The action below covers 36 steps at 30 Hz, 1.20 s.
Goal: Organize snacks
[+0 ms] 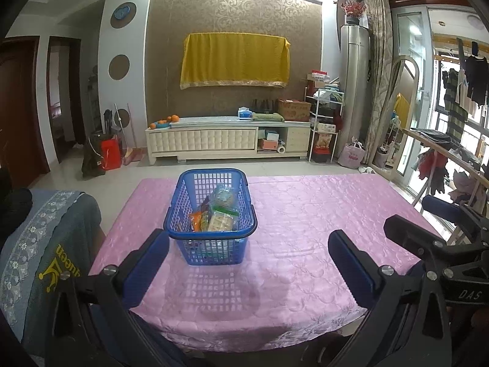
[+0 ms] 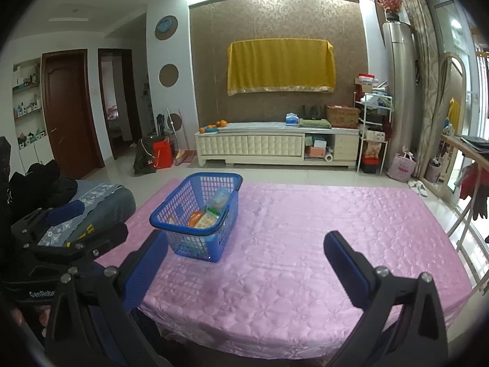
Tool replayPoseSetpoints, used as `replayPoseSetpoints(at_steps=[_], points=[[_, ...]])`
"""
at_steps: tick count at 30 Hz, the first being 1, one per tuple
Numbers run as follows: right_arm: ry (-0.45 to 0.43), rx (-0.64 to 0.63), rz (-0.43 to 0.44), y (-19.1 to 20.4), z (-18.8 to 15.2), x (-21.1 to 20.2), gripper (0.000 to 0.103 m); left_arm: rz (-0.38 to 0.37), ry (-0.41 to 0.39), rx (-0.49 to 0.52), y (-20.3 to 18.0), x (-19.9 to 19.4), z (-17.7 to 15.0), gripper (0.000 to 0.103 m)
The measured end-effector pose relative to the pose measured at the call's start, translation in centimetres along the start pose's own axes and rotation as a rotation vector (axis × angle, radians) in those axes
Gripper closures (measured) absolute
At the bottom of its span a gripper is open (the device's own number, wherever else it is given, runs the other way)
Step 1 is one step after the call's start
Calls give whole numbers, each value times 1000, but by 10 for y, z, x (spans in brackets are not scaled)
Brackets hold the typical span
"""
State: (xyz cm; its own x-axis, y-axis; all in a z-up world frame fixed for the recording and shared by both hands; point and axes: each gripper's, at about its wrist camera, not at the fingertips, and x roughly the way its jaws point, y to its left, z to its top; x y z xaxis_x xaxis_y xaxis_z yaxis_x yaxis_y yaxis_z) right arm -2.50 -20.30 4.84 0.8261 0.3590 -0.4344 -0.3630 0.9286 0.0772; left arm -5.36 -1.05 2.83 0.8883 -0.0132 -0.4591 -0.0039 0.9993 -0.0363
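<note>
A blue perforated plastic basket with a dark rim stands on the worktop, which is covered with a pink quilted cloth, and it holds several snack packets standing on end: an orange packet at the left, a clear packet of pale square crackers in front, and a bluish clear bag leaning behind them. In the left wrist view the left tool hangs above the near edge of the worktop with its two blue-padded fingers spread wide and nothing between them; the basket stands just ahead of it, nearer the left finger than the right, and touches neither. The right tool is likewise wide apart and empty; in its own view the basket lies ahead and to the left, its near corner close beside the tip of the left finger, though whether they touch cannot be told. Each tool shows at the edge of the other's view, side by side at the near end of the worktop. The rest of the pink cloth to the right of the basket is bare. A grey-blue patterned cushion sits off the worktop's left edge, and a cream low cabinet stands against the far wall under a yellow cloth hanging
</note>
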Motion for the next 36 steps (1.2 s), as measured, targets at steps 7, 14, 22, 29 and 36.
replayPoseSetpoints(at_steps=[7,14,22,29,36], points=[[3,11,-11,-3,0,0,0,-13,3,-10,0,-3,1,0],[9,17,-13,-5,-1,0,0,-21,6,-12,1,-3,1,0],[7,15,-20,-6,-2,0,0,-34,8,-15,1,-3,2,0],[10,14,-23,-5,-4,-1,0,-34,11,-15,1,-3,1,0],[18,16,-23,-4,-6,-1,0,-21,17,-12,0,-3,1,0]])
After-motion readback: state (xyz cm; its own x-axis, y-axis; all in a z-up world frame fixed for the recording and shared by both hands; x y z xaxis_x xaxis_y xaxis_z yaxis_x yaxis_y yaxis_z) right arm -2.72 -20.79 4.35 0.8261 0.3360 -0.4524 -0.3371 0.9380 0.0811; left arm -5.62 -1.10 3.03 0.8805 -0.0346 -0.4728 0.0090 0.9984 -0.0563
